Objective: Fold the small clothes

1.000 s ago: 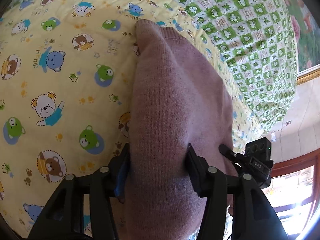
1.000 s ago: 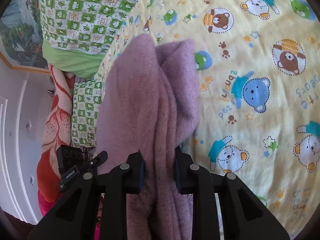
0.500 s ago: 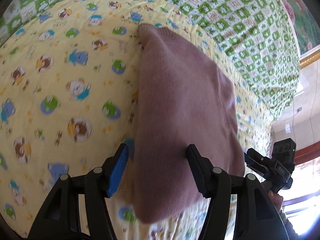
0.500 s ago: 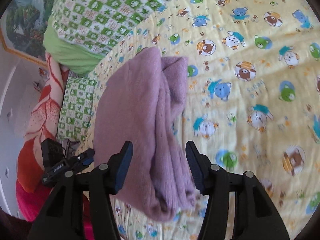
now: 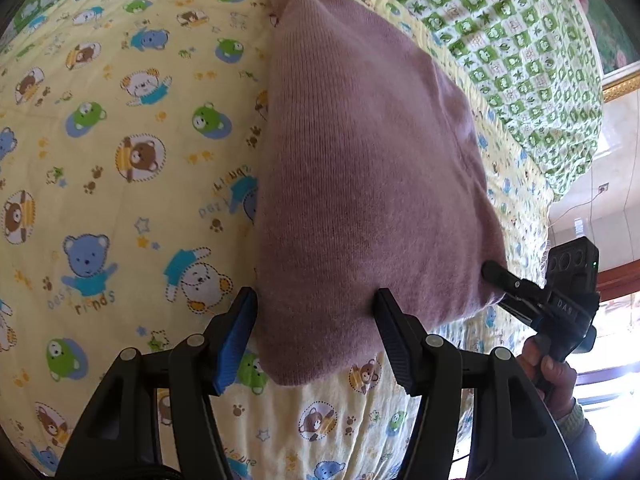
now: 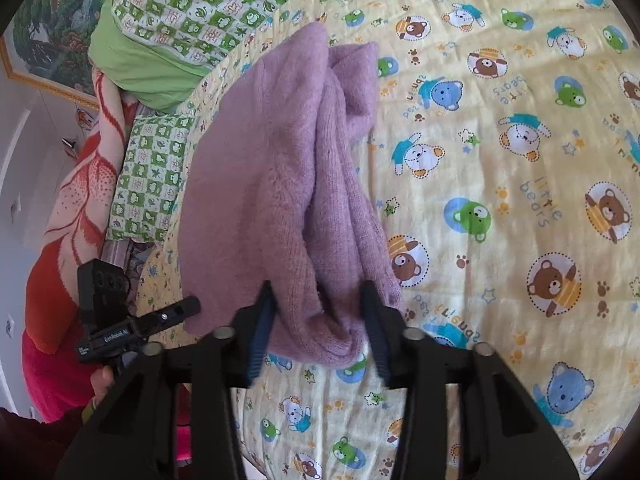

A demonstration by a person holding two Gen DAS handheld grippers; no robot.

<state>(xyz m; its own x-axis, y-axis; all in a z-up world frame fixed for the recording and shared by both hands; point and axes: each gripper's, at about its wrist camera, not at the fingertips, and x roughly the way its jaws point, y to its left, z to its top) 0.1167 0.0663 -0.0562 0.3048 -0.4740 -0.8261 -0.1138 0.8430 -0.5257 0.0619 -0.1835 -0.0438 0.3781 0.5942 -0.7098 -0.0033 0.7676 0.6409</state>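
On the yellow bear-print quilt (image 5: 120, 168) lies a folded mauve knit sweater (image 5: 360, 176), and the left gripper (image 5: 316, 332) stands at its near edge with jaws spread, one finger on each side of the fabric, not pinching it. Left of the garment, the quilt's printed words read "best friends" beside a blue bear, and mirrored lettering shows near the sweater's edge. Right of it, a green-checked blanket (image 5: 520, 40) covers the far corner of the bed, and the right gripper (image 5: 496, 272), held in a hand (image 5: 552, 372), touches the sweater's lower right corner.

From the right wrist view, going left to right: a framed picture (image 6: 48, 40), an orange-and-cream patterned cloth (image 6: 80, 184), the green-checked blanket (image 6: 208, 4), and the left gripper (image 6: 176, 312) carrying a small white label too small to read. The sweater (image 6: 272, 184) shows its stacked folded layers, and the right gripper (image 6: 320, 320) straddles the near end with jaws apart. Further right, the quilt (image 6: 500, 160) reads "little bears" twice.
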